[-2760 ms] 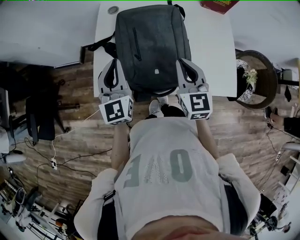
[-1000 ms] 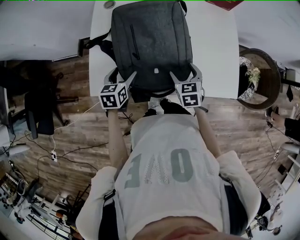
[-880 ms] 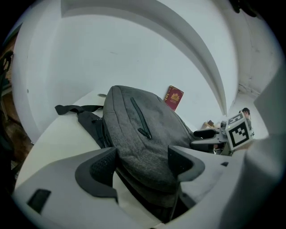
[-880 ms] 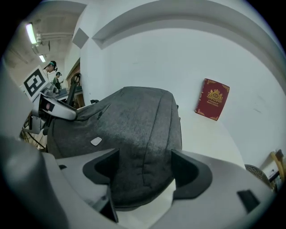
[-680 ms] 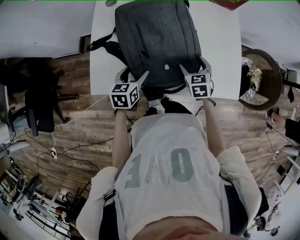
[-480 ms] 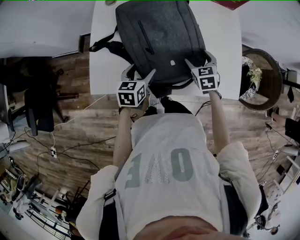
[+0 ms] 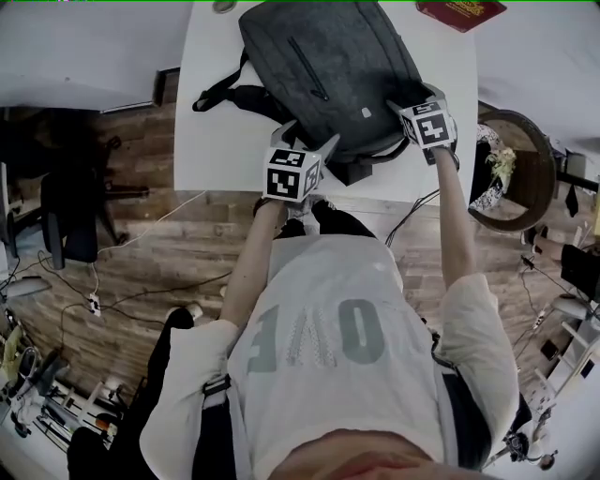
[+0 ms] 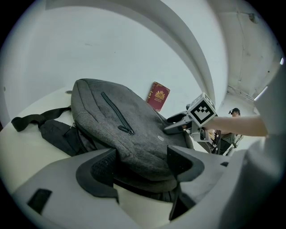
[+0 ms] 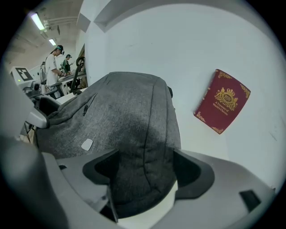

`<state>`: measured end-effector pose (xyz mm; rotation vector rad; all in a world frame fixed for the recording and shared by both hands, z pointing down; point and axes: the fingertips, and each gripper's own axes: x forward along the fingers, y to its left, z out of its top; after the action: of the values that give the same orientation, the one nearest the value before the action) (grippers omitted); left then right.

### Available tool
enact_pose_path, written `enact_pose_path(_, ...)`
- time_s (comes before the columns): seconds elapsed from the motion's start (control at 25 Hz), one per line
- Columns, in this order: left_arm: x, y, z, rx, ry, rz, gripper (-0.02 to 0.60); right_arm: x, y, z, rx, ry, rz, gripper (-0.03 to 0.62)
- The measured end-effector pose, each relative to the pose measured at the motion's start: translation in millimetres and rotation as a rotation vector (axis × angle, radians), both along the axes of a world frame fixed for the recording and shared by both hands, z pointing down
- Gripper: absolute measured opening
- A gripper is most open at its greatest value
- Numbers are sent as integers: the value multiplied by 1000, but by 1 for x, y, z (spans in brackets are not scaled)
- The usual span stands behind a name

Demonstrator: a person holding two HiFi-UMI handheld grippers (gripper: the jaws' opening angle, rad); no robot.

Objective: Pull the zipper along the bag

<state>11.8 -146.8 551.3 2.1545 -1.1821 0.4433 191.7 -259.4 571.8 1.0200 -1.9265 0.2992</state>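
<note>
A dark grey backpack (image 7: 328,66) lies flat on the white table (image 7: 225,150), turned at an angle. Its front pocket zipper (image 7: 307,67) runs along the top face, with the pull (image 8: 129,131) at the near end. My left gripper (image 7: 307,141) is shut on the bag's near left corner (image 8: 140,167). My right gripper (image 7: 412,98) is shut on the near right corner, and grey fabric (image 9: 145,174) fills the gap between its pads. A small pale label (image 9: 86,144) sits on the front face. The main zipper is hidden.
A red booklet (image 7: 459,11) lies on the table beyond the bag (image 9: 222,107). The black shoulder straps (image 7: 234,94) trail off the bag's left side (image 8: 40,120). A round dark seat (image 7: 511,159) stands right of the table. People (image 9: 53,62) stand far off.
Both grippers went forward from the table's near edge onto the bag's near corners and closed on them. The bag has swung to the right, its near end carried along.
</note>
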Motion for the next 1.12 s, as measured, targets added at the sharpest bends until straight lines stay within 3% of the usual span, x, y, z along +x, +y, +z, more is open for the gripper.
enact_pose_path(0.12,-2,4,-3,-8,20,16,374,1,1,-7,14,17,30,376)
enact_pose_path(0.24,-11,13,-10,-34,31,74,374,-18,13,-30,37,-84,60,376)
enact_pose_path(0.36,-22,18,-21,-33,2,114,374,-51,26,-55,73,-168,16,376)
enact_pose_path(0.56,-53,24,-34,87,-213,183,374,-94,48,-37,30,-158,-78,376)
enact_pose_path(0.84,-121,-21,-27,145,-400,112,374,-95,52,-6,-32,-23,-117,376)
enact_pose_path(1.12,-138,-63,-8,203,-620,248,357,-93,51,5,-106,-55,-72,376)
